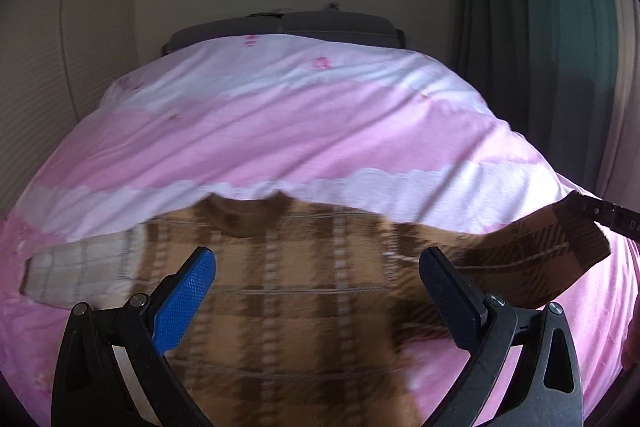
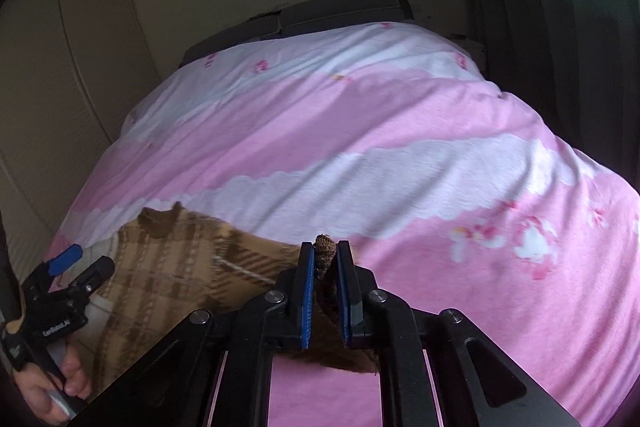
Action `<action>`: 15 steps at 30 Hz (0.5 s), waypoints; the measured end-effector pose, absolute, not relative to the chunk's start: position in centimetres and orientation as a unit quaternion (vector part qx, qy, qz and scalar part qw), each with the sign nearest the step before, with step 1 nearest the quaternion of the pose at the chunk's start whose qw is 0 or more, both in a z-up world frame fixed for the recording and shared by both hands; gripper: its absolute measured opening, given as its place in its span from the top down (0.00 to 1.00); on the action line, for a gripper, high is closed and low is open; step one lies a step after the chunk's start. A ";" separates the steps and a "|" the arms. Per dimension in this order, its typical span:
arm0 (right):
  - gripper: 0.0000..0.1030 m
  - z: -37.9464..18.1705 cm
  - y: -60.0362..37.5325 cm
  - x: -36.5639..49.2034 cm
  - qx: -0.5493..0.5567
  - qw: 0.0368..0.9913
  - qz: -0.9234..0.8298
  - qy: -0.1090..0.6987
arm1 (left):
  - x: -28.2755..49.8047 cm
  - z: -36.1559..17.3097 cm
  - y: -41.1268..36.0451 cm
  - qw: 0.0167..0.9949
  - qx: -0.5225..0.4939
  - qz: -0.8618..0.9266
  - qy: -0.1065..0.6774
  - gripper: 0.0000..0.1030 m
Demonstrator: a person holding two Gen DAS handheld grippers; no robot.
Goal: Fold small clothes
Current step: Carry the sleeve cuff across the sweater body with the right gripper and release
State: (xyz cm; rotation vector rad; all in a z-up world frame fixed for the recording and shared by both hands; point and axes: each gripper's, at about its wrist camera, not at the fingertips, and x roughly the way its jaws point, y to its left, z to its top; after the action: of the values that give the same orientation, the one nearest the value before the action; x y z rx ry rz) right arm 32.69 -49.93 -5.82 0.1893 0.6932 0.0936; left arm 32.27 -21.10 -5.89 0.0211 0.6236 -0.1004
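A brown and tan plaid sweater (image 1: 288, 287) lies face up on the pink bedcover (image 1: 320, 131), collar towards the far end. Its pale sleeve (image 1: 80, 275) stretches out flat to the left. My left gripper (image 1: 316, 259) hovers over the sweater's chest, jaws wide open, with nothing between the blue pad and the black one. The other sleeve (image 1: 560, 247) is lifted to the right, its end held by my right gripper (image 1: 580, 203). In the right wrist view my right gripper (image 2: 325, 255) is shut on the brown ribbed cuff (image 2: 325, 245). The left gripper (image 2: 80, 263) shows at lower left over the sweater (image 2: 168, 267).
The pink and white bedcover (image 2: 400, 147) spreads across the whole bed. Grey pillows (image 1: 300, 27) lie at the far end against a beige wall. Dark green curtains (image 1: 540, 27) hang on the right, and pale cupboard doors (image 2: 60, 67) stand on the left. A hand (image 2: 48, 387) grips the left tool's handle.
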 end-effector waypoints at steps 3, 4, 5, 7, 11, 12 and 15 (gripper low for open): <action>0.89 -4.6 -46.0 33.2 0.084 0.934 0.055 0.342 | 31.9 -5.3 -16.6 0.952 -0.002 -0.032 0.306 0.00; 0.89 -4.3 -44.5 33.5 0.082 0.934 0.058 0.344 | 31.8 -5.1 -15.0 0.952 -0.008 -0.026 0.305 0.00; 0.89 -3.9 -42.9 33.9 0.080 0.933 0.062 0.346 | 31.7 -4.9 -13.8 0.952 -0.013 -0.022 0.304 0.00; 0.89 -3.4 -40.2 34.4 0.077 0.932 0.071 0.347 | 31.5 -4.7 -10.5 0.953 -0.021 -0.009 0.301 0.00; 0.89 -3.0 -34.8 36.0 0.080 0.930 0.088 0.347 | 31.0 -4.8 -4.3 0.953 -0.032 0.019 0.300 0.00; 0.89 -3.0 -33.4 36.5 0.083 0.929 0.095 0.347 | 30.9 -4.9 -3.2 0.953 -0.033 0.025 0.299 0.00; 0.89 -3.5 -28.6 38.0 0.078 0.926 0.114 0.352 | 30.5 -5.4 0.5 0.953 -0.039 0.044 0.298 0.00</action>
State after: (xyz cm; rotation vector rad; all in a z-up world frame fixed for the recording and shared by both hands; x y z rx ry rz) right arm 38.03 -28.60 -3.50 0.1598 0.7211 0.2336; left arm 30.49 0.52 -5.37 -0.0786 0.6051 0.0890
